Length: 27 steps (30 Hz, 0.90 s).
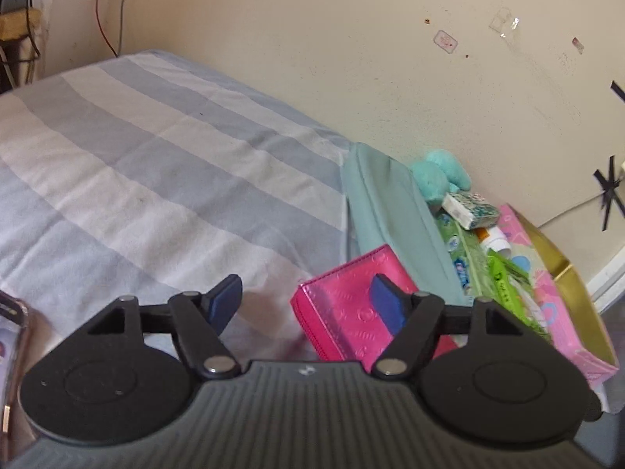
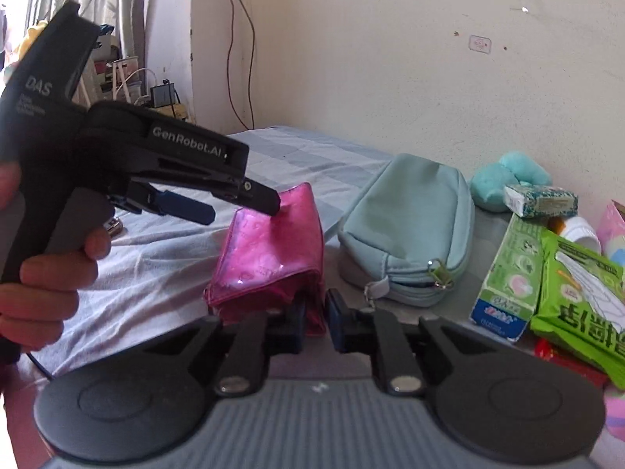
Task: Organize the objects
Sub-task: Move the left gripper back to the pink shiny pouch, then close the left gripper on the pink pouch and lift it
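Pink box (image 1: pixel 586 355) contents partly hidden (behind pouch (image 1: pixel 394 211)); phone (image 1: pixel 8 332) cut off.

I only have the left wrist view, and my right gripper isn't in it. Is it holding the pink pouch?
Observer: Yes. The right gripper is shut on the near edge of the pink pouch.
Operator: How does my left gripper sit against it?
Observer: The left gripper is open. One fingertip touches the pouch's far top edge, and the other is clear of it.
Operator: Is the teal bag open?
Observer: The teal bag lies beside the pouch, and its zipper looks shut along the side that shows.
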Tool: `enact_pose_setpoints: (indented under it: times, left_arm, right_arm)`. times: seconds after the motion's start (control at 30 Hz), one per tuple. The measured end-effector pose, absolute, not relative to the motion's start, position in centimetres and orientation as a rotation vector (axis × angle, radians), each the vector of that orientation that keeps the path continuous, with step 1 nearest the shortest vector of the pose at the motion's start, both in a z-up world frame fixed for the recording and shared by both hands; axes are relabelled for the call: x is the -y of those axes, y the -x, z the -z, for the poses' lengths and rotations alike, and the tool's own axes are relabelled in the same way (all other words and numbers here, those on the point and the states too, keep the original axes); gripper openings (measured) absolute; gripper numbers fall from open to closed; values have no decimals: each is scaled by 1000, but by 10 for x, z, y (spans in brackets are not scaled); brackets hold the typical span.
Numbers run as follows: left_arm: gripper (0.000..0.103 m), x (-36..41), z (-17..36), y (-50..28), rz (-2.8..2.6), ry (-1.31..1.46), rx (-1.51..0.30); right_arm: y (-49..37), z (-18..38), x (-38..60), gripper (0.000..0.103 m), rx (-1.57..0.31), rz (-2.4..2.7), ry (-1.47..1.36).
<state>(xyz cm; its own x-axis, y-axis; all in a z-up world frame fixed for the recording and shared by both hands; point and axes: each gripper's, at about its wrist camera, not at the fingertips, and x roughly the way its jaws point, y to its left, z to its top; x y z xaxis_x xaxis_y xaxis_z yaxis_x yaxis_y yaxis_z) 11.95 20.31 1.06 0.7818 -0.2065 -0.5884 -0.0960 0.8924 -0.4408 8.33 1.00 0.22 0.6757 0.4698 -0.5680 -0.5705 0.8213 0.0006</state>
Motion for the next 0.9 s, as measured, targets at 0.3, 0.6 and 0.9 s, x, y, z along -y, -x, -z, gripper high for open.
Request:
enact_pose_setpoints:
  times: [0.3,0.6,0.9]
  left_arm:
    - [74,-103,-16,-83,406,327,-725]
    - [73,-41,-29,-57,577,194,-718]
    - [56,-44,-22,-67,501,205,-776]
  right_arm:
    - [-38,-7,74,14,-558,-460,266]
    - [-11,-18,185,24,-565,-237,-2]
    - [-28,-12,194,30,-606,-433,-248]
